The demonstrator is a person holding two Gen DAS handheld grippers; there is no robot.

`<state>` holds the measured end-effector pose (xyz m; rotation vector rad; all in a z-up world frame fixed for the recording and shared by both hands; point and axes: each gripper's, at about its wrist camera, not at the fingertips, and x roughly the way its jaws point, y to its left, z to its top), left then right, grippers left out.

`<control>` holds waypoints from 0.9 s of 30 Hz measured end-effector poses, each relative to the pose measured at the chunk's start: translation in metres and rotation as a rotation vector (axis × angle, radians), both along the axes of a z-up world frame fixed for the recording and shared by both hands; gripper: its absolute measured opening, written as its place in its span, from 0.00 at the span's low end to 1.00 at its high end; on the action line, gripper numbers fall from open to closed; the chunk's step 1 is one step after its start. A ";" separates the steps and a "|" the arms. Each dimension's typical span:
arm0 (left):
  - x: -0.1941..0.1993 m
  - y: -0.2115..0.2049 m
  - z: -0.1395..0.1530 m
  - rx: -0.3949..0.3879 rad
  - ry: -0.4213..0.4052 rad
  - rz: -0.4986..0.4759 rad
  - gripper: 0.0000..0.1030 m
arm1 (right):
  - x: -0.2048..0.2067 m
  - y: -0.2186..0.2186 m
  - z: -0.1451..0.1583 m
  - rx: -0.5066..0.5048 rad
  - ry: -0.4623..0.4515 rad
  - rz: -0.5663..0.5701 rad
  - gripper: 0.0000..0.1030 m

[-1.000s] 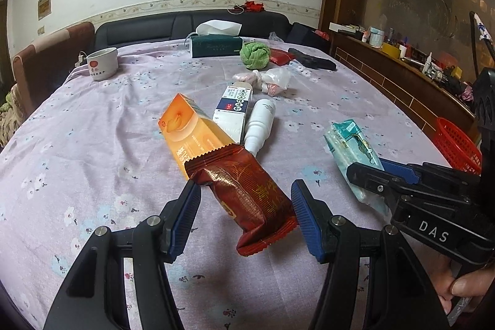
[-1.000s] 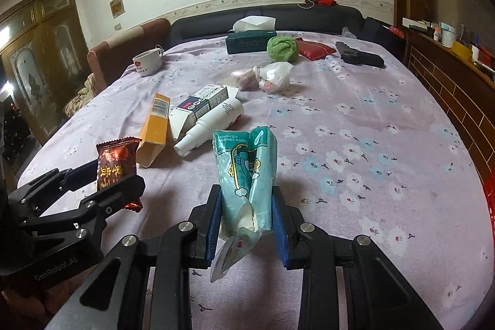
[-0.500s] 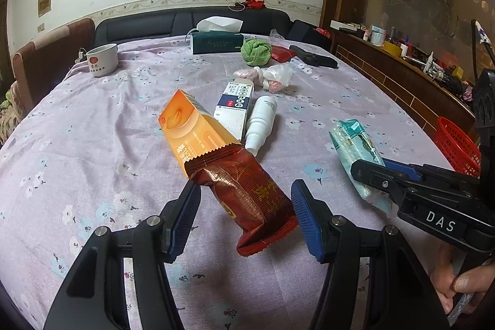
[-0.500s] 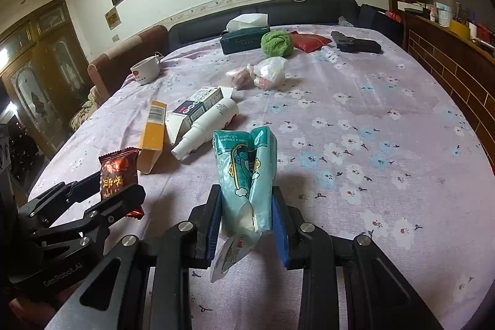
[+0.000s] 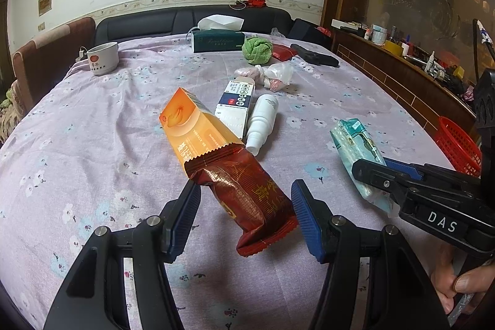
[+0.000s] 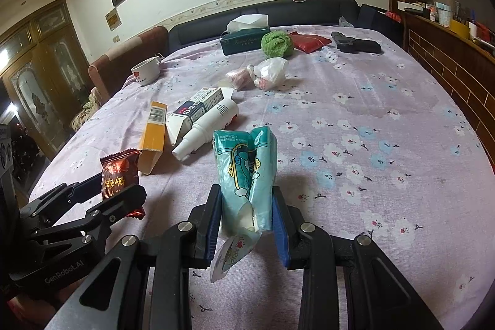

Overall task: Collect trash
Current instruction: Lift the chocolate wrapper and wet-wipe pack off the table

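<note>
At the far left, well away from the white spray bottle [image 5: 262,121] we take as our landmark, a white cup [image 5: 103,57] stands upright on the tabletop [image 5: 92,129]; we cannot see what is in it. Our left claw [image 5: 244,207] is up off the cloth on the near side of the bottle, its pads held wide, with a red-brown snack wrapper [image 5: 247,194] caught between them; from the right wrist view the wrapper [image 6: 120,175] stands up out of that claw [image 6: 122,190]. Just left of the bottle lies an orange carton [image 5: 195,126], its near end open, inside not visible. Touching the bottle's left side lies a white and dark blue box [image 5: 236,104], flap open. Behind the bottle sit crumpled plastic bags [image 5: 269,76] with pinkish contents, and further back a dark green tissue box [image 5: 218,40] with a tissue standing out of it. Right of the bottle, our right claw [image 6: 247,218] is pinched narrow on a teal tissue packet [image 6: 247,175], white tissue showing at its torn lower end. Far right, beyond the tabletop's edge, stands a red basket [image 5: 458,147]; its contents are hidden.
</note>
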<state>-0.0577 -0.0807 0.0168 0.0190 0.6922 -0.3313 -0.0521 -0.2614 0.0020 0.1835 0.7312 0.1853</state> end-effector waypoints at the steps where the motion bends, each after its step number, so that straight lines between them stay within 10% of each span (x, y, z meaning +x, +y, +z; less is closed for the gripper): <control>1: 0.000 0.000 -0.001 0.000 0.001 0.001 0.58 | 0.000 0.000 0.000 0.000 0.000 0.001 0.32; 27: 0.001 -0.001 -0.001 0.002 0.006 0.001 0.58 | -0.001 0.000 0.001 -0.008 0.004 -0.003 0.32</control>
